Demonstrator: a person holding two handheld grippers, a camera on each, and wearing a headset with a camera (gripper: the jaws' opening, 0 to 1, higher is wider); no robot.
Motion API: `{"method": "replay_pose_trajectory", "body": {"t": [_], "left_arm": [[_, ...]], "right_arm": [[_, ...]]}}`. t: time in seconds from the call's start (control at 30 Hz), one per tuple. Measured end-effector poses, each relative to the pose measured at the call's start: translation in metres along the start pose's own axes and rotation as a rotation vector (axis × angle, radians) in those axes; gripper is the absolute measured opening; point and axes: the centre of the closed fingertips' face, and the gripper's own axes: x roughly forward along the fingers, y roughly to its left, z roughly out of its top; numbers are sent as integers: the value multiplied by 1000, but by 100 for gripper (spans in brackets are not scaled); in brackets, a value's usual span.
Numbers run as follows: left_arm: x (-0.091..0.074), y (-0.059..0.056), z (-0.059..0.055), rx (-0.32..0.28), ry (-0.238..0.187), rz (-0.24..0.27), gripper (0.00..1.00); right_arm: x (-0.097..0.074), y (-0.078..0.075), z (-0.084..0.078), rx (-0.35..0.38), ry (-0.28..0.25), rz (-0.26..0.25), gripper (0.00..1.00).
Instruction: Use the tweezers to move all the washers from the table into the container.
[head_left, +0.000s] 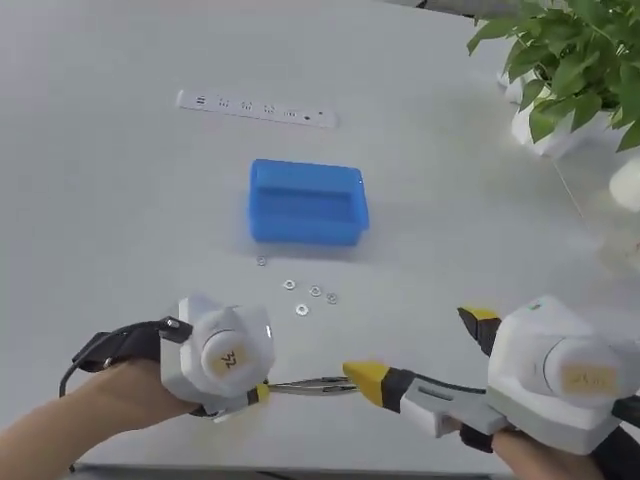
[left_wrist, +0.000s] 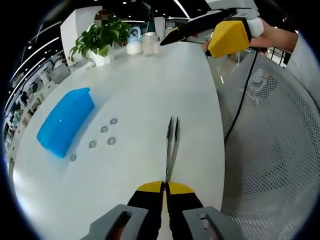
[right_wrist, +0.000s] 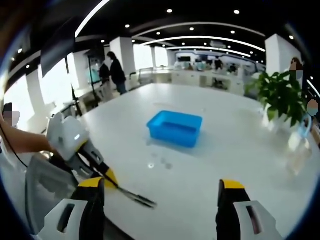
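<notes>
Several small metal washers (head_left: 301, 291) lie loose on the white table just in front of the blue container (head_left: 305, 203). My left gripper (head_left: 260, 392) is near the table's front edge, shut on the tweezers (head_left: 305, 385), which point right with their tips close together. In the left gripper view the tweezers (left_wrist: 171, 145) stick out past the jaws, with the washers (left_wrist: 102, 135) and container (left_wrist: 65, 122) off to the left. My right gripper (head_left: 420, 348) is open and holds nothing; one yellow jaw is close to the tweezer tips. The right gripper view shows the tweezers (right_wrist: 132, 196) and container (right_wrist: 175, 127).
A white power strip (head_left: 255, 108) lies beyond the container. A potted plant (head_left: 570, 60) in a white pot stands at the far right, with a white object (head_left: 628, 180) near it. The table's front edge runs just under both grippers. People stand far back in the room.
</notes>
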Motion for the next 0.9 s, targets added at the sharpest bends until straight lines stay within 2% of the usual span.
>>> {"method": "replay_pose_trajectory", "body": {"t": [0.2,0.33,0.43,0.57,0.63,0.7,0.8,0.9], "left_arm": [[-1,-2,0,20,13,-14,0],[-8,-2,4,38,10,-10,0],[-15,-2,8,29,4,-8,0],[-27,2,14,56,4,20,0],[-34,2,21,39,-17,24,0],[-39,0,30,-2,-54,1,0],[-48,4,38,14,-68,21,0],[-55,8,50,19,-92,33,0]], "right_arm": [[4,3,7,-29,-3,15,93],[4,4,10,-23,-15,19,91],[5,10,5,-12,2,43,89],[6,14,0,-1,18,64,85],[5,17,-2,0,20,78,83],[6,20,-4,2,24,86,81],[6,25,-7,7,41,111,74],[10,35,-13,37,67,169,62]]}}
